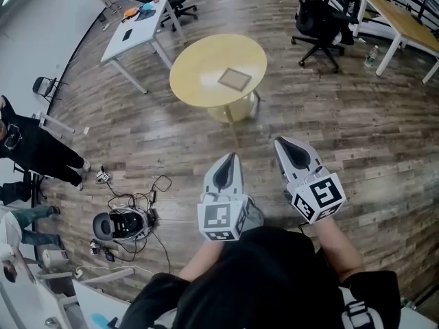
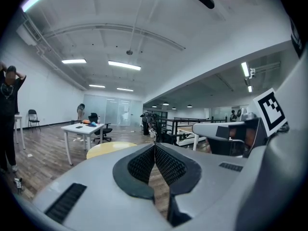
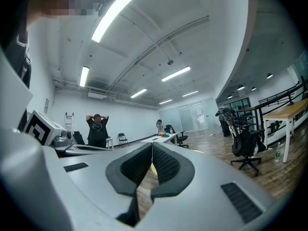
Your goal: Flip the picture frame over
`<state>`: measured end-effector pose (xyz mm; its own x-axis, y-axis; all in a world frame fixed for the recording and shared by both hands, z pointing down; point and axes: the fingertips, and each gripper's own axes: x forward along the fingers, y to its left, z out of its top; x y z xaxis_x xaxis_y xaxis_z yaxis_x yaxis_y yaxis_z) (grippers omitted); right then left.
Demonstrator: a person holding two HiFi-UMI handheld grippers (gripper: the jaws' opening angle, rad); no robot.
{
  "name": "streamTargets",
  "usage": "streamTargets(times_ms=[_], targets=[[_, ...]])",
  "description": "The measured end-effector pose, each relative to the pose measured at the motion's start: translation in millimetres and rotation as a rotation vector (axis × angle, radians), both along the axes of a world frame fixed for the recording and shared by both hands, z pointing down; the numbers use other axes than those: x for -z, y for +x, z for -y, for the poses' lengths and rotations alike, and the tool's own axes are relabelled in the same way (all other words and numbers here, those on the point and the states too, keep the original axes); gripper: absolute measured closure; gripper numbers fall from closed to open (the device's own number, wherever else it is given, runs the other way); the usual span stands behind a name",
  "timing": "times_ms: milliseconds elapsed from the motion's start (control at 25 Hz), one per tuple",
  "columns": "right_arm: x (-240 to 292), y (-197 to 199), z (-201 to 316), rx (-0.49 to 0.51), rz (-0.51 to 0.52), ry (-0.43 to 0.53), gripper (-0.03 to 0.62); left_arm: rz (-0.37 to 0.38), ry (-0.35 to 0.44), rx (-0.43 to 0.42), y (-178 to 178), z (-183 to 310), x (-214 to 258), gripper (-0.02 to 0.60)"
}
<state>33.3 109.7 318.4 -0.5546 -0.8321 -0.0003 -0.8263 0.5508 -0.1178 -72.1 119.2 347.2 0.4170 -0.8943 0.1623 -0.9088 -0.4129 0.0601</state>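
Note:
A small square picture frame [image 1: 234,79] lies flat on a round yellow table [image 1: 199,64] far ahead of me. My left gripper [image 1: 231,156] and right gripper [image 1: 282,142] are held side by side above the wooden floor, well short of the table. Both are shut with nothing between their jaws. In the left gripper view the left gripper [image 2: 155,145] has its pads pressed together, and the yellow table [image 2: 108,148] shows just beyond. My right gripper [image 3: 152,146] in its own view is also closed on nothing. The frame is hidden in both gripper views.
A white desk [image 1: 134,33] and black office chairs [image 1: 319,22] stand behind the round table, a wooden desk [image 1: 405,22] at the far right. A tangle of cables and a device [image 1: 127,221] lies on the floor to my left. A person [image 1: 34,146] stands at the left.

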Motion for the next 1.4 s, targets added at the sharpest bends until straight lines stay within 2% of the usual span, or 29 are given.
streamTargets(times_ms=[400,600,920,1120,1400], targets=[[-2,-67,131,0.009,-0.067,0.009,0.576,-0.043,0.002,0.004,-66,131,0,0.56],[-11,-81,178,-0.011,-0.089,-0.001,0.576,-0.04,-0.014,0.005,-88,179,-9,0.56],[-30,-73,255,-0.02,-0.097,-0.054,0.576,-0.028,-0.048,-0.007,-78,250,-25,0.56],[-42,-60,323,0.004,-0.105,-0.064,0.576,-0.011,-0.052,0.019,-68,315,-32,0.56],[-41,-43,424,0.108,-0.165,-0.027,0.574,0.034,-0.053,0.044,-48,414,-33,0.56]])
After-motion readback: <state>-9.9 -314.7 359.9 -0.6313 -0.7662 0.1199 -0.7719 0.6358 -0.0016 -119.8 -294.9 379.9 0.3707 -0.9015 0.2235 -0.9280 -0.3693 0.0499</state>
